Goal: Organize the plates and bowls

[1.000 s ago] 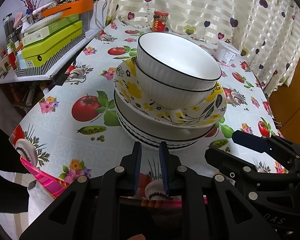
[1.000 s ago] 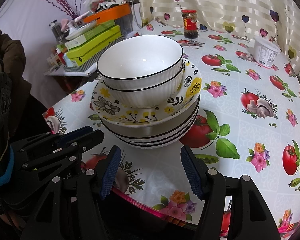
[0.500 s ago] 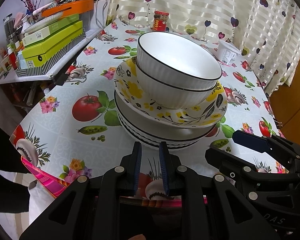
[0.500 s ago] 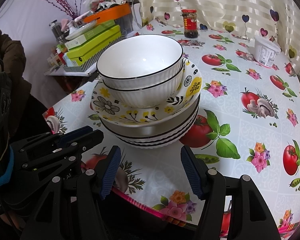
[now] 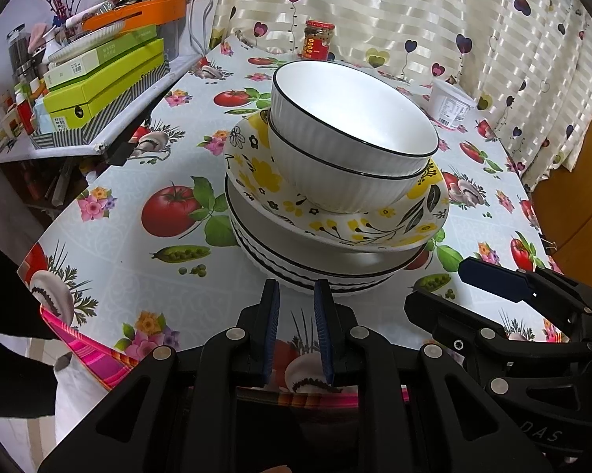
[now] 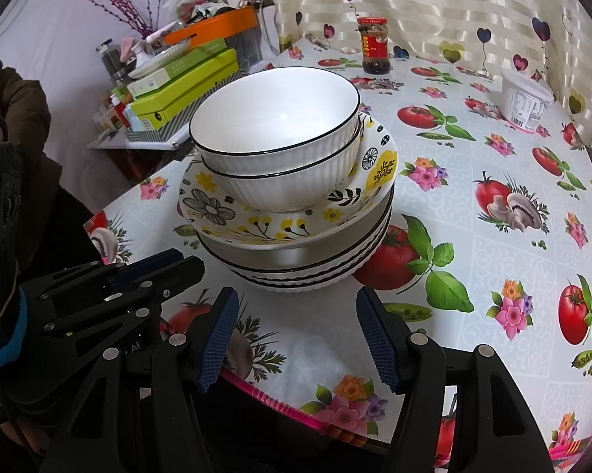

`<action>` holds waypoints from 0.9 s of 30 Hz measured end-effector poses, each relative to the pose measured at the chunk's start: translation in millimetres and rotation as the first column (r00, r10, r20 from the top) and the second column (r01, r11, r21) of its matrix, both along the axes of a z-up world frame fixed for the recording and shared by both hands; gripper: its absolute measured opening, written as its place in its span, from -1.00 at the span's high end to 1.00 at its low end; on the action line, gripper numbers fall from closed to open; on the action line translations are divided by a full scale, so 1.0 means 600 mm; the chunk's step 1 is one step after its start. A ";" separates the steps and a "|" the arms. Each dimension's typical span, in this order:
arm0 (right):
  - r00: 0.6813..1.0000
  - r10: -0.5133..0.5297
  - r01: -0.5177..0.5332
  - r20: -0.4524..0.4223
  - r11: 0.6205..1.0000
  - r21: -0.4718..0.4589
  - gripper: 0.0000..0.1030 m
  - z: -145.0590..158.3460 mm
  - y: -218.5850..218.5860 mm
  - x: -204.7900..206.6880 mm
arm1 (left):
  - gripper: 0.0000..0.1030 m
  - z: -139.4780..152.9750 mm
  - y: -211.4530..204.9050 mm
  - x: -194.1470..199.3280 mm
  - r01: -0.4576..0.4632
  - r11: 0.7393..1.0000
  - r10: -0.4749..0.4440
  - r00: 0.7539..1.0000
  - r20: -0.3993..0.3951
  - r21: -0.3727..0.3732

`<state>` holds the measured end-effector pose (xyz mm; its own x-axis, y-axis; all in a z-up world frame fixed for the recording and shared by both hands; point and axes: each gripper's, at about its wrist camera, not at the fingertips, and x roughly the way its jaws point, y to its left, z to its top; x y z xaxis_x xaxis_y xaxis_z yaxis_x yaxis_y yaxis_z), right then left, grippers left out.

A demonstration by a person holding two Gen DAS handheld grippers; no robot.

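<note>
Sitting at the centre of both frames, two nested white ribbed bowls with thin black rims [image 5: 351, 146] [image 6: 276, 146] rest in a yellow-and-black flowered shallow plate [image 5: 335, 213] [image 6: 288, 213], which tops a stack of white black-rimmed ribbed plates [image 5: 319, 268] [image 6: 307, 264] on the tomato-and-mushroom printed tablecloth [image 5: 110, 252] [image 6: 473, 244], near its front edge. Just below the stack in the left view, the left gripper [image 5: 296, 331] holds its blue-padded fingers close together with a narrow gap between them, gripping nothing. At the bottom of the right view, the right gripper [image 6: 297, 335] has its fingers spread wide, apart from the plates. Farther back stand a red-lidded glass jar [image 5: 318, 41] [image 6: 375, 44] in the upper centre and a white plastic tub [image 5: 451, 104] [image 6: 526, 102] toward the upper right, before a cream striped curtain with hearts [image 5: 433, 12] [image 6: 453, 4]. Green flat boxes [image 5: 102, 79] [image 6: 181, 82] pile up on a side shelf at the upper left.
</note>
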<state>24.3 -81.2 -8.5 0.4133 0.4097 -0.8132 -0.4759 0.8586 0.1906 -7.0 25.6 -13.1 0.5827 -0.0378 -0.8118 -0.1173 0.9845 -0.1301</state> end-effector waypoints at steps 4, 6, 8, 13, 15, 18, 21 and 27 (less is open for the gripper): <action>1.000 0.000 0.000 -0.002 1.000 -0.001 -0.23 -0.001 0.000 0.001 | 0.64 -0.003 0.002 0.000 -0.002 1.000 0.002 1.000 -0.005 -0.007; 1.000 -0.001 0.001 -0.006 1.000 -0.001 -0.23 -0.004 0.002 -0.001 | 0.64 -0.006 0.003 0.001 -0.002 1.000 0.002 1.000 -0.009 -0.014; 1.000 -0.002 0.002 -0.010 1.000 -0.004 -0.23 -0.008 0.005 0.000 | 0.64 -0.008 0.004 0.002 -0.003 1.000 0.003 1.000 -0.014 -0.019; 1.000 -0.001 0.001 -0.012 1.000 -0.003 -0.23 -0.008 0.006 0.002 | 0.64 -0.008 0.005 0.004 -0.005 1.000 0.005 1.000 -0.014 -0.021; 1.000 -0.002 0.002 -0.012 1.000 -0.005 -0.23 -0.008 0.006 0.002 | 0.64 -0.009 0.005 0.003 -0.006 1.000 0.005 1.000 -0.015 -0.022; 1.000 -0.005 0.004 -0.015 1.000 -0.009 -0.23 -0.007 0.007 0.004 | 0.64 -0.012 0.006 0.006 0.000 0.999 -0.001 1.000 -0.019 -0.043; 1.000 -0.013 0.013 -0.017 1.000 -0.021 -0.23 -0.004 0.008 0.006 | 0.64 -0.015 0.008 0.009 0.012 0.997 -0.014 1.000 -0.020 -0.079; 1.000 -0.015 0.014 -0.014 0.999 -0.037 -0.23 -0.001 0.011 0.003 | 0.64 -0.022 0.014 0.009 0.017 0.992 -0.020 1.000 -0.023 -0.127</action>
